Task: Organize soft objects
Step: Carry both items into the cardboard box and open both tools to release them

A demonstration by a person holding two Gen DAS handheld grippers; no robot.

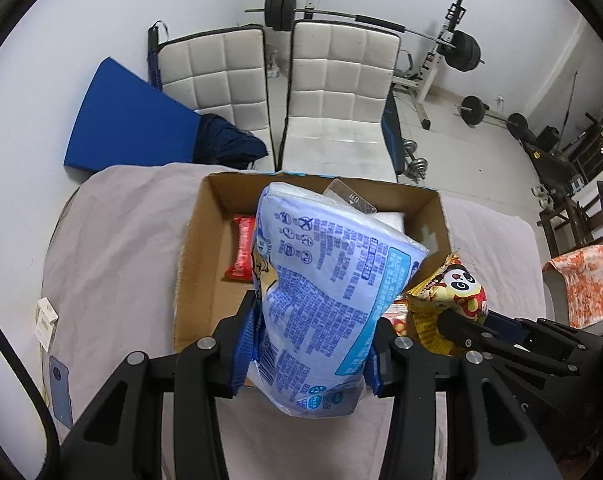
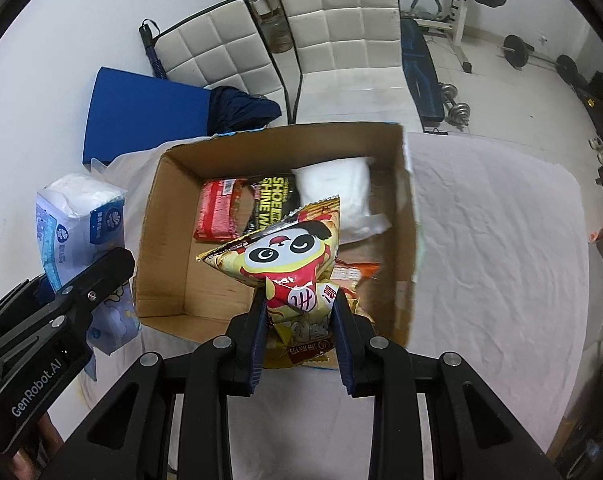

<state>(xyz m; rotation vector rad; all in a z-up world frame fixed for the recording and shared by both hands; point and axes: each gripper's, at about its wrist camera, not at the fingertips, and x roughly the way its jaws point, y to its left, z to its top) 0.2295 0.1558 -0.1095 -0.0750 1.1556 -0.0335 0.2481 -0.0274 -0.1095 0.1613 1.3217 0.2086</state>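
Note:
My left gripper (image 1: 313,328) is shut on a light blue tissue pack (image 1: 325,292) and holds it upright over the near edge of an open cardboard box (image 1: 205,240). The pack also shows in the right wrist view (image 2: 77,232), left of the box (image 2: 161,216). My right gripper (image 2: 301,320) is shut on a yellow panda snack bag (image 2: 289,264) above the box's near side; the bag shows in the left wrist view (image 1: 449,296). Inside the box lie a red packet (image 2: 217,216), a black pouch (image 2: 269,196) and a white pack (image 2: 337,188).
The box sits on a table under a pale cloth (image 2: 501,232). Two white padded chairs (image 1: 333,92) stand behind it, with a blue mat (image 1: 125,120) and weight equipment (image 1: 453,52) beyond. A phone (image 1: 59,384) and a small white box (image 1: 45,320) lie at the table's left edge.

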